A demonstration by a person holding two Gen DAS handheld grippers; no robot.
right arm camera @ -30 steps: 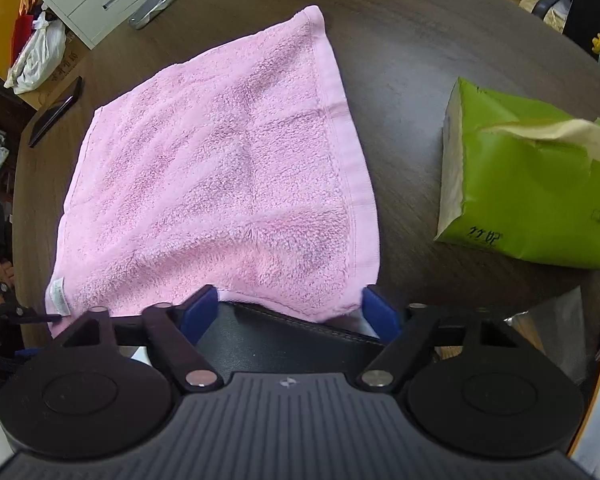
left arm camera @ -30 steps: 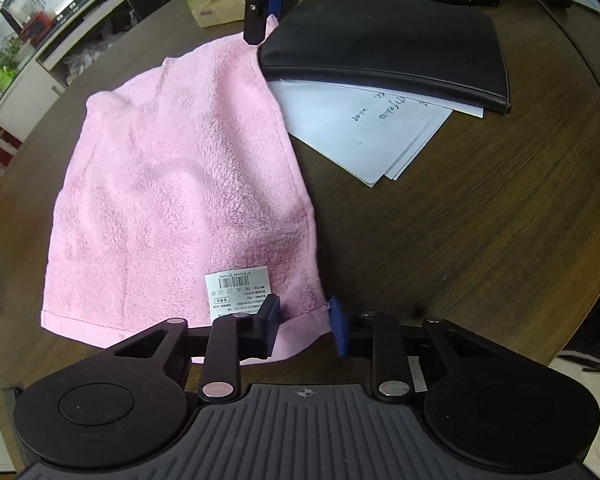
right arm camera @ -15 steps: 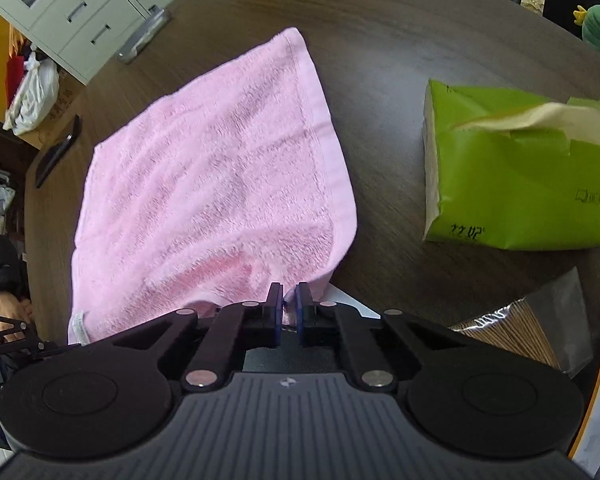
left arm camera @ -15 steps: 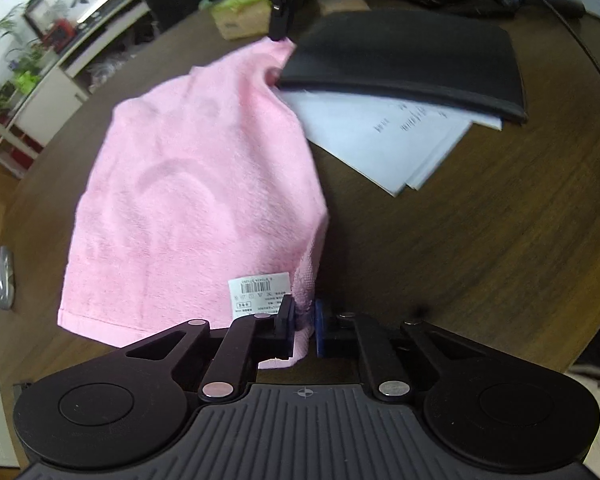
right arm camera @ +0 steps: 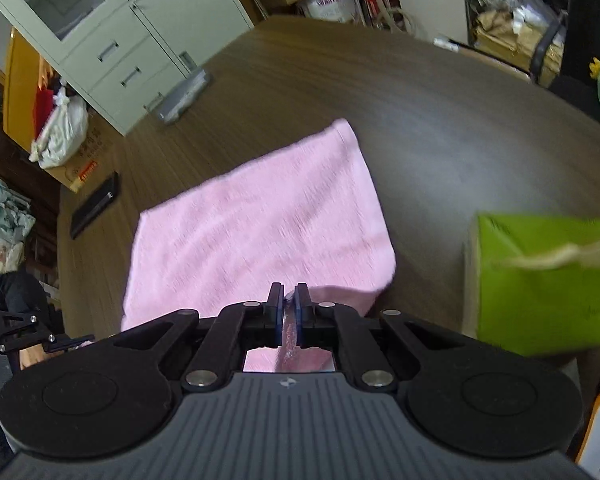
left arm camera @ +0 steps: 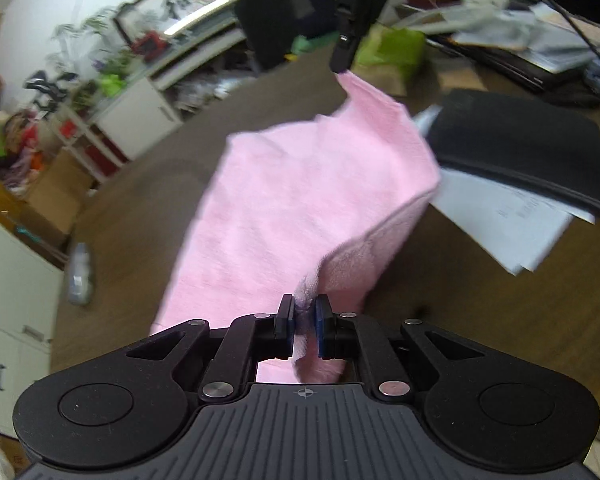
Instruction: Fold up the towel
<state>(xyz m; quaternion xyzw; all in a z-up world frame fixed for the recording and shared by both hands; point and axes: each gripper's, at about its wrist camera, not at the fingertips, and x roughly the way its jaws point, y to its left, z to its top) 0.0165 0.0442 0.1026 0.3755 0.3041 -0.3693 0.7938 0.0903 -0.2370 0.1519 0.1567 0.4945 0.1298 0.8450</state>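
Both grippers, left gripper (left arm camera: 304, 314) and right gripper (right arm camera: 287, 300), are clamping pink towel (left arm camera: 300, 200) corners, its label hidden, while writing on the papers (left arm camera: 512, 216) is blurring unreadably.

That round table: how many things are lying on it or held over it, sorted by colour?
Pink: 1, the towel, pinched by both grippers
Green: 1, the tissue pack
Black: 2, the folder and the phone
White: 1, the paper stack
Silver: 1, a blurred flat object
Total: 6
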